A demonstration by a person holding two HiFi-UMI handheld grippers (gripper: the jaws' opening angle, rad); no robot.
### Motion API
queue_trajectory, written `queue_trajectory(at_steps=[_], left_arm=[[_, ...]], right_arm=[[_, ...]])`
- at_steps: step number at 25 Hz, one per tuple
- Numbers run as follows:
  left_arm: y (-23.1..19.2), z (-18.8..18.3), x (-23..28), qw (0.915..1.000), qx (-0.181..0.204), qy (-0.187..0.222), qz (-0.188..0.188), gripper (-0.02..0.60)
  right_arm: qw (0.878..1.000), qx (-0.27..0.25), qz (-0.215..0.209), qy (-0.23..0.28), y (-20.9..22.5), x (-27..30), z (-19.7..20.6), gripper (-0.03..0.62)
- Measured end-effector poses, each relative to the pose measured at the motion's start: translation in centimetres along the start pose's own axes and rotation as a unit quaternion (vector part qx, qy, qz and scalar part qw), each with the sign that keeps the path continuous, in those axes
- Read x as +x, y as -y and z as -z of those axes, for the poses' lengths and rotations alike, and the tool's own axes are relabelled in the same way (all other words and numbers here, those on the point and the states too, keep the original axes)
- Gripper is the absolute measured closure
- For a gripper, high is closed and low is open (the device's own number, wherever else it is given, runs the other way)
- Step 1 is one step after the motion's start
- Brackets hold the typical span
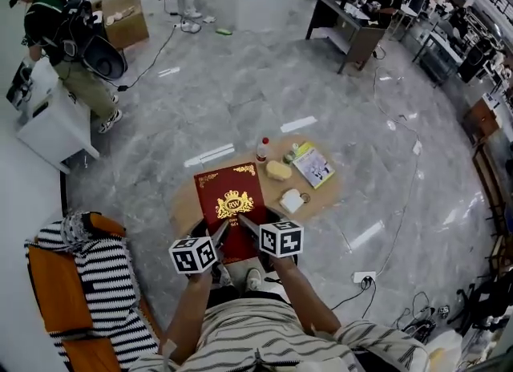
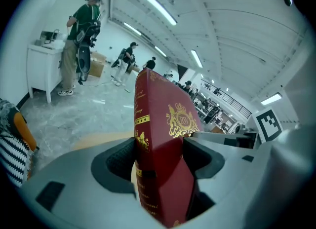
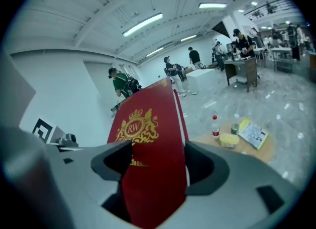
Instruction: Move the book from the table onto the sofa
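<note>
The book [image 1: 231, 202] has a deep red cover with a soft sheen and shiny gold-foil stamping. It is clamped in the left tongs [image 2: 160, 158] and the right tongs [image 3: 158, 168], both of matt grey plastic with dark, finely ribbed pads. The tabletop [image 1: 319, 196] looks like pale smooth wood, the floor [image 1: 264, 82] like polished, glossy grey stone, and the sofa [image 1: 48, 278] has smooth orange upholstery under a black-and-white striped cloth [image 1: 116, 290].

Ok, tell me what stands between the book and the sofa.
Nothing visible does. The left claw and right claw grip the book at the table's near edge; only floor shows between it and the sofa at left.
</note>
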State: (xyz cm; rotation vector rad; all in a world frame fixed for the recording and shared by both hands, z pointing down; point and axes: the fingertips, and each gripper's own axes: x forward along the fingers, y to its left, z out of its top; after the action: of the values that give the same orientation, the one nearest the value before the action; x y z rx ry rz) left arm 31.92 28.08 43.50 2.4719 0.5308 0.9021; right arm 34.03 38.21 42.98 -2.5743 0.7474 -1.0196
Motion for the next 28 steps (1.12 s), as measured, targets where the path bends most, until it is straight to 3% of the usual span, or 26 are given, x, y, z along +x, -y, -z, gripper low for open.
queue_trajectory(at_steps=[7, 12, 19, 23, 28], left_arm=[[3.4, -2.7, -4.2, 0.9983, 0.018, 0.055, 0.002, 0.275], [1.6, -4.4, -7.9, 0.9957, 0.021, 0.090, -0.007, 0.276], [2.3, -4.3, -10.7, 0.9892, -0.012, 0.133, -0.060, 0.276], [-1.2, -3.7, -13.5, 0.9821, -0.034, 0.157, -0.098, 0.276], [-8.7, -1.9, -20.2, 0.9637, -0.076, 0.200, -0.159, 0.276]], right_arm=[[0.998, -0.042, -0.012, 0.042, -3.2, -4.3, -3.1, 0.243], [0.996, -0.068, -0.032, 0.054, -7.5, -3.8, -3.9, 0.243], [0.990, -0.103, -0.091, 0.026, -9.6, -4.5, -4.5, 0.243], [0.983, -0.126, -0.131, 0.008, -13.3, -2.0, -3.1, 0.243], [0.965, -0.169, -0.196, -0.031, -21.9, 2.8, 0.9, 0.243]])
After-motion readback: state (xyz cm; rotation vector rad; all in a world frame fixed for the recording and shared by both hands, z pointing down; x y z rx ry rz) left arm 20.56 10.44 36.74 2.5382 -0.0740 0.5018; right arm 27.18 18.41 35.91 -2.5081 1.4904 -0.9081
